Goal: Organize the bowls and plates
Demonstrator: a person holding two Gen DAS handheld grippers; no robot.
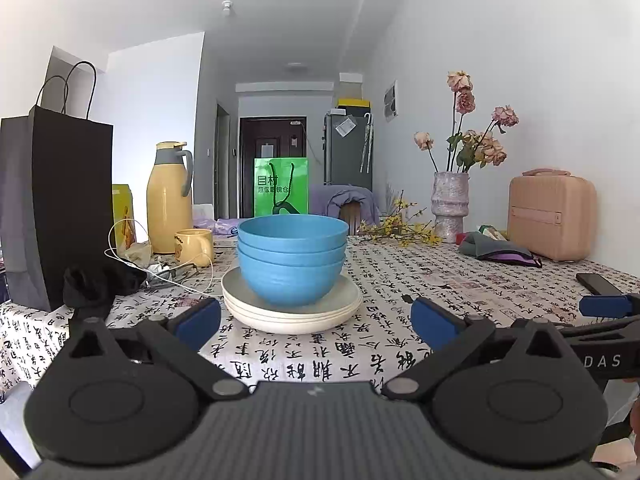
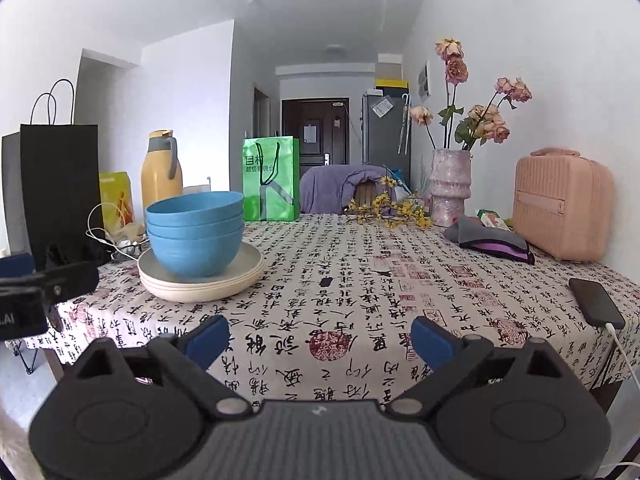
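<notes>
1. The bowls (image 1: 292,258) sit nested, three deep by the look of the rims, on a stack of plates (image 1: 292,306) near the left part of the table (image 1: 440,280). Everything appears gathered into one pile already, so the step in hand is probably a check or a fresh approach to that pile.
2. The left gripper (image 1: 316,318) faces the pile head-on, its blue pads spread wide and holding nothing; the plates lie just ahead of the pads, not touching them.
3. The right gripper (image 2: 320,340) is off to the right of the pile, over bare cloth, jaws opening and nothing between them. The pile shows up and to the left in its view.
4. To lift well, take the plates low, at their rim, from opposite sides; gripping only the top bowl would leave the rest behind.
5. Keep the pile level: nested bowls can slide on a smooth plate.
6. Mind the cable (image 1: 160,268) and mug (image 1: 194,246) just left of the plates, and the phone (image 2: 596,302) at the table's right edge.
</notes>
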